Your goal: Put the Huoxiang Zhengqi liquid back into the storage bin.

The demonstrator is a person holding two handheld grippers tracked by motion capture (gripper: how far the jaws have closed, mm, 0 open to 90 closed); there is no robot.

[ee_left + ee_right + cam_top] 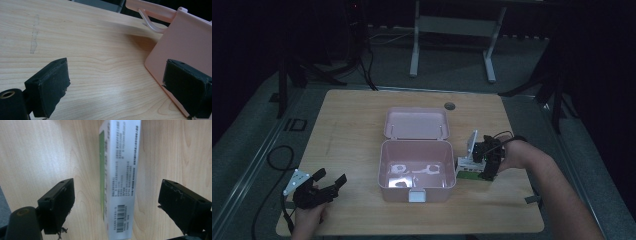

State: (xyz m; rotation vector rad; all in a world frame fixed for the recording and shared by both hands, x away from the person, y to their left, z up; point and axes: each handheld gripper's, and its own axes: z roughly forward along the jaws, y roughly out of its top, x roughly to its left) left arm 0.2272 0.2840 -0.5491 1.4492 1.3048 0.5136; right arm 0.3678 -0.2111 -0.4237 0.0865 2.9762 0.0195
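White carton (120,182) between right gripper's (116,202) spread fingers (58,205).

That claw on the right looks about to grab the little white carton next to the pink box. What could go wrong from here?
The right gripper is open with its jaws either side of the carton, not yet touching. The carton stands on a narrow edge, so uneven closing might tip it. It also sits close to the pink box, so a lift could bump the rim. The left gripper has one jaw near that box's wall and might nudge it.
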